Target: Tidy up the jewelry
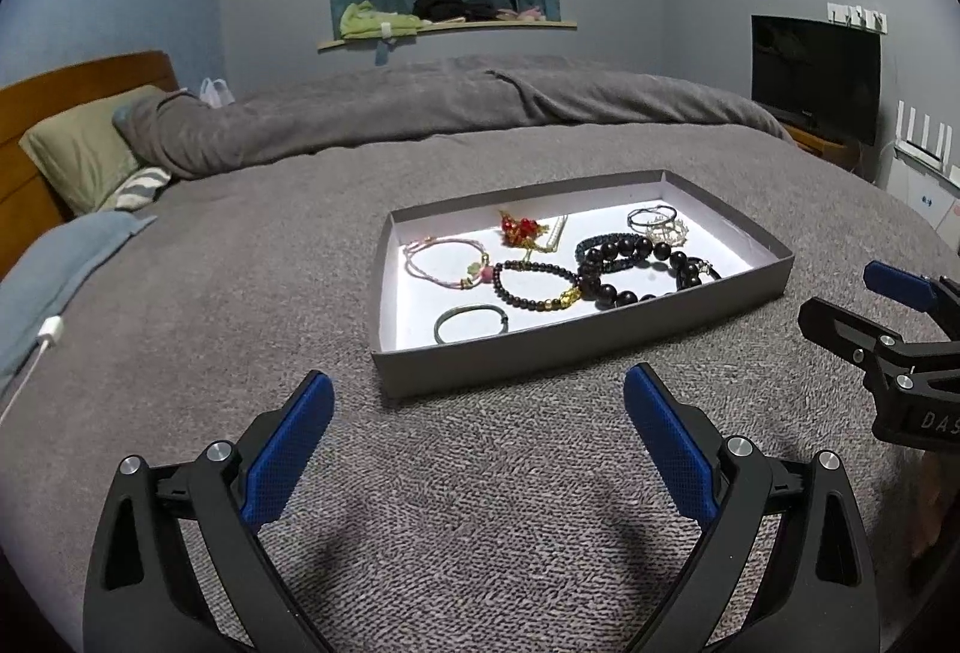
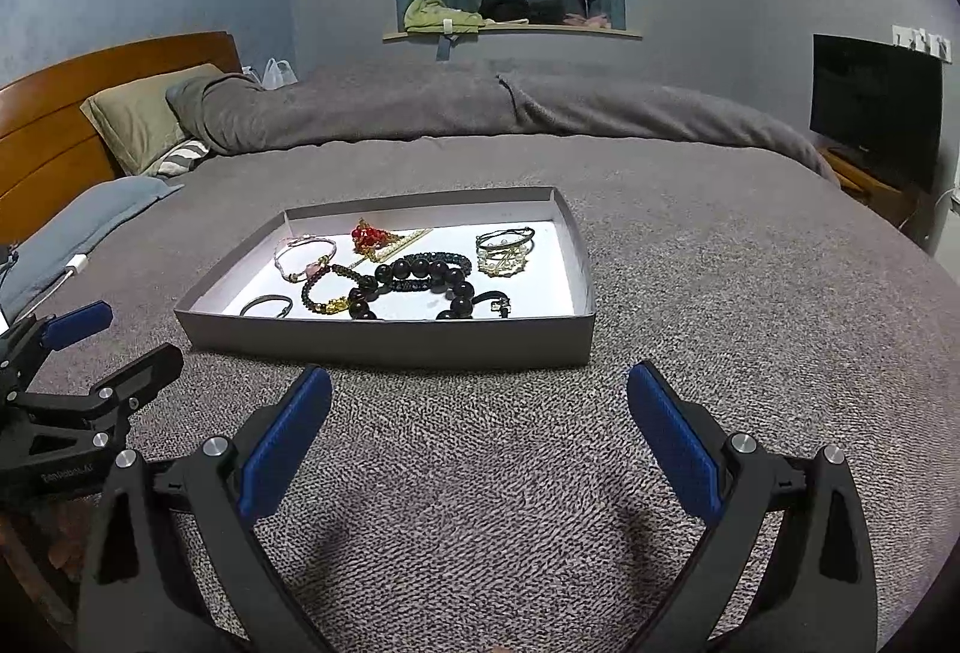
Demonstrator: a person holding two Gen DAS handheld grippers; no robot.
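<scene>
Grey woven bedspread (image 1: 240, 293) supports a shallow grey cardboard tray (image 1: 576, 347) of beaded bracelets (image 1: 636, 269). Left gripper (image 1: 479, 431) and right gripper (image 2: 479, 425), jaws spread and empty, hover just before the tray.

Grey box (image 1: 600, 353) with a white floor holds black beads (image 1: 636, 263), a red charm (image 1: 519, 228), a pink cord (image 1: 441, 263) and a green bangle (image 1: 471, 323); the bed (image 1: 240, 293) is speckled grey, tool pads (image 1: 288, 449) blue.
</scene>
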